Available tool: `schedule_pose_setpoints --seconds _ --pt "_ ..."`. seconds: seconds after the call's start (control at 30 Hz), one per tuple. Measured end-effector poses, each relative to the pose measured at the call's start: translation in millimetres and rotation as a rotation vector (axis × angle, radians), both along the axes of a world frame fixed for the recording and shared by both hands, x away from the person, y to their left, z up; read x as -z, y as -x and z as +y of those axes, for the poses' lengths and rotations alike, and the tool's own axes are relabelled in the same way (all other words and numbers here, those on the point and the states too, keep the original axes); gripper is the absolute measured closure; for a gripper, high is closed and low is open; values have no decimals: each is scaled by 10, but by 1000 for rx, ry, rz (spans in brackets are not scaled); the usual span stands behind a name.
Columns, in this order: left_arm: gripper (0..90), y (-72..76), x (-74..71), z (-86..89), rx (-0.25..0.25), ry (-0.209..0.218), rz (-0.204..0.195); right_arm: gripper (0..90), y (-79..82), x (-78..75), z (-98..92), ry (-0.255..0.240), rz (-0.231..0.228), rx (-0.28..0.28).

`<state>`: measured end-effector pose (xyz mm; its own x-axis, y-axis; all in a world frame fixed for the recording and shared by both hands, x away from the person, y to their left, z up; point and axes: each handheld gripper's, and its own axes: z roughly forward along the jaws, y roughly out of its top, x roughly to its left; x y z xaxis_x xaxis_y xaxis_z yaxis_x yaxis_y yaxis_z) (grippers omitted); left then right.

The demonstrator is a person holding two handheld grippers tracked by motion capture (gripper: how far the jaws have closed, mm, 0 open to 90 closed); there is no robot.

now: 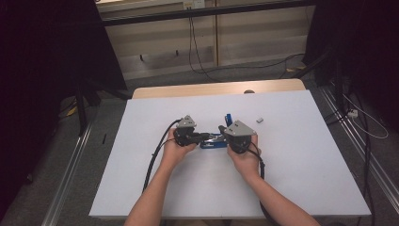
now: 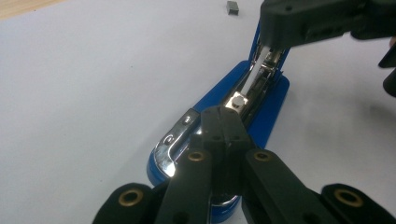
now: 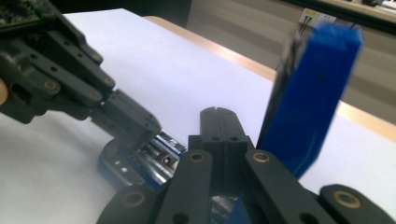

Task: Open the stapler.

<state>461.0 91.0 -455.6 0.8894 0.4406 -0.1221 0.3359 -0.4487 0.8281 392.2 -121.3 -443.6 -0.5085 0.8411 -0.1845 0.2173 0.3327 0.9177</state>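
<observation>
A blue stapler (image 1: pixel 212 141) lies open on the white table (image 1: pixel 301 160), its blue lid (image 3: pixel 313 93) swung upright. In the left gripper view its metal staple channel (image 2: pixel 254 81) is bare. My left gripper (image 2: pixel 223 114) is shut with nothing between the jaws, and its tips rest over the front of that channel. My right gripper (image 3: pixel 217 114) is shut too and empty, its tips just beside the raised lid, near the hinge end. Both grippers meet over the stapler in the high view: left gripper (image 1: pixel 205 137), right gripper (image 1: pixel 222 129).
A small grey block of staples (image 1: pixel 259 120) lies on the table to the right of and beyond the stapler; it is also in the left gripper view (image 2: pixel 232 6). The table's wooden far edge (image 1: pixel 211 89) shows past the white sheet. Cables (image 1: pixel 195 52) run over the floor behind.
</observation>
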Motion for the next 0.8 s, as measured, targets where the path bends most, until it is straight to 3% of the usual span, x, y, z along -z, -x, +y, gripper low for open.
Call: schedule_pose_setpoints --seconds 0.2,0.33,0.63,0.77,0.8 --pt "900 -5 1 2 2 3 4 900 1 -37 -12 28 -7 6" --pt "900 -6 3 4 2 5 6 900 -40 -62 -126 -8 8 32" --pt "900 -2 2 2 -1 2 3 900 -36 -76 -168 11 9 31" --pt "900 0 4 4 1 2 -2 900 -42 -71 -229 0 23 44" --pt "900 5 5 3 1 2 -4 900 -54 -52 -277 -23 39 47"
